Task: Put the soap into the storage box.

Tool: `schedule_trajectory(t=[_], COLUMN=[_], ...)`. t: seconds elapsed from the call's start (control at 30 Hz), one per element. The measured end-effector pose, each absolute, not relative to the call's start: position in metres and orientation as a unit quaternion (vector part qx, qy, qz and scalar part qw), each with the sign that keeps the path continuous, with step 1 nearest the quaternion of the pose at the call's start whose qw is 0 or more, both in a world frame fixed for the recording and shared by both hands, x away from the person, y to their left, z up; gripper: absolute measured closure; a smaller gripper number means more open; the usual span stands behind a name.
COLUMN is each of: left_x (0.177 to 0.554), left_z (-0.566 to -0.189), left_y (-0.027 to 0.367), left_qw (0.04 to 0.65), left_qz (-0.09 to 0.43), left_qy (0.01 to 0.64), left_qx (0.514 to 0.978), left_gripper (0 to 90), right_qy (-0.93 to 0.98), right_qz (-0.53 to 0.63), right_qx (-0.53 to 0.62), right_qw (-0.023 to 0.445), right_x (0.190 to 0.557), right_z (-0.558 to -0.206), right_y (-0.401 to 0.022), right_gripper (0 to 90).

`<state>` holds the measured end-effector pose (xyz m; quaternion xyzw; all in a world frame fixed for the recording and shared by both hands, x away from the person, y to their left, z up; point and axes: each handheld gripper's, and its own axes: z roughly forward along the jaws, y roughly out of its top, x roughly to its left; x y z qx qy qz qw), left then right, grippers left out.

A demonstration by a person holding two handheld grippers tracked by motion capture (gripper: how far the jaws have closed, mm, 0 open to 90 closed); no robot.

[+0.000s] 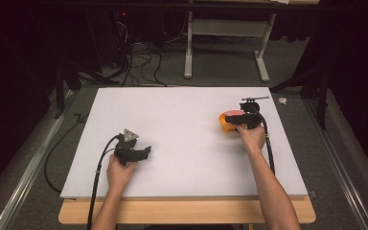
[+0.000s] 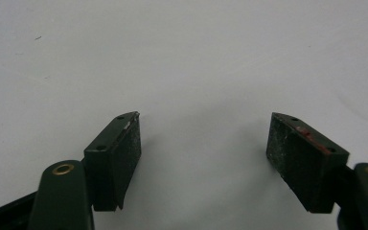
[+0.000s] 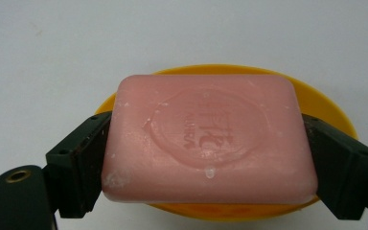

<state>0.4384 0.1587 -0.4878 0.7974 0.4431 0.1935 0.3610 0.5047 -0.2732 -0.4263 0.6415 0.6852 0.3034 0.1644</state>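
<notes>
- A big white board (image 1: 182,139) lies on a wooden table (image 1: 187,212).
- The left gripper (image 1: 141,152) sits low over the board, near the front.
- The right gripper (image 1: 243,120) is far away on the right side, at a pink soap (image 1: 234,114) over an orange dish (image 1: 226,123).

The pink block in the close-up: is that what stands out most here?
Yes. A pink bar of soap sits between the black jaws of the right gripper, over a yellow-orange dish at the right of the white table. The left gripper rests at the near left, jaws wide apart over bare surface.
</notes>
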Motion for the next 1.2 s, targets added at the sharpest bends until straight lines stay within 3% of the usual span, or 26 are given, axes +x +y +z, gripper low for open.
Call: schedule_trajectory(t=[0.8, 1.2], left_x=[0.438, 0.438], left_z=[-0.488, -0.488], left_y=[0.159, 0.159], left_qw=[0.361, 0.361], left_qz=[0.193, 0.193], left_qy=[0.443, 0.443], left_qx=[0.797, 0.797], left_gripper=[28.1, 28.1], right_qy=[0.685, 0.674], right_qz=[0.293, 0.324], right_qx=[0.647, 0.643], right_qw=[0.161, 0.164], right_x=[0.511, 0.505], right_z=[-0.437, -0.426], right_y=[-0.269, -0.278], right_gripper=[13.3, 12.7])
